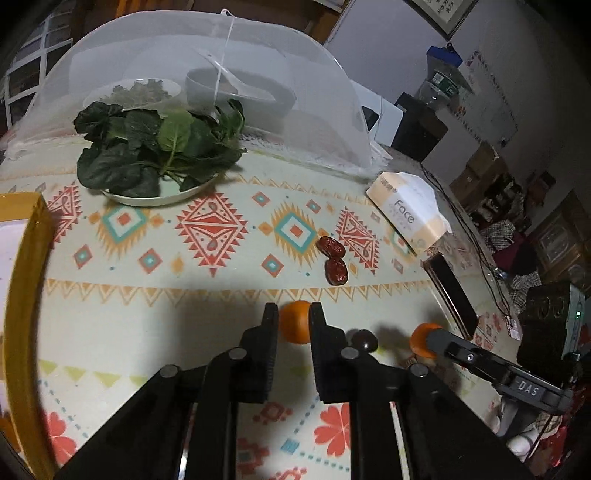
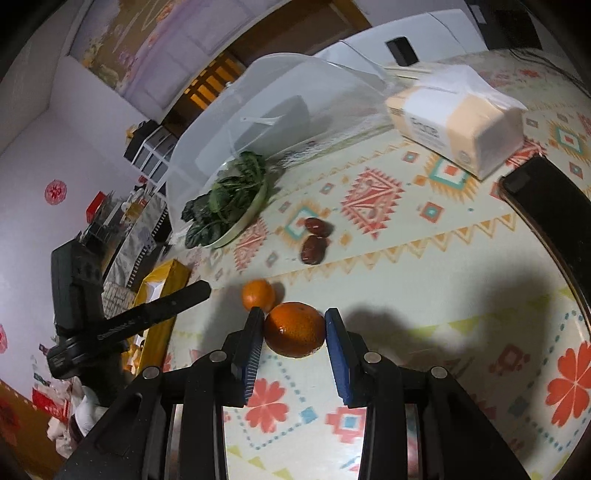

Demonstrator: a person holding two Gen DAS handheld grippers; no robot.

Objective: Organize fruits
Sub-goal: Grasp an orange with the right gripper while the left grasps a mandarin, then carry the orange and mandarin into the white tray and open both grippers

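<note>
Home dining area, lived-in. Landmark: table [image 1: 221,295] under a patterned tablecloth. At its far side a mesh food cover [image 1: 207,74] sits over dishes, with a plate of leafy greens [image 1: 159,155] just in front. A tissue pack [image 1: 410,210] and a phone [image 1: 454,295] lie at the table's right edge. Beyond that edge: water dispenser [image 1: 439,85], framed picture [image 1: 443,14] on the wall, stacked boxes.

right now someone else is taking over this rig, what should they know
Left gripper: shut on the small orange.
Right gripper: shut on the big orange.
Both oranges are low over the table, side by side.
Two red dates lie loose further back, a dark round fruit between the grippers.
A yellow box stands at the left edge.
Done: both oranges gripped. Left: put them away, then the dates and dark fruit.
</note>
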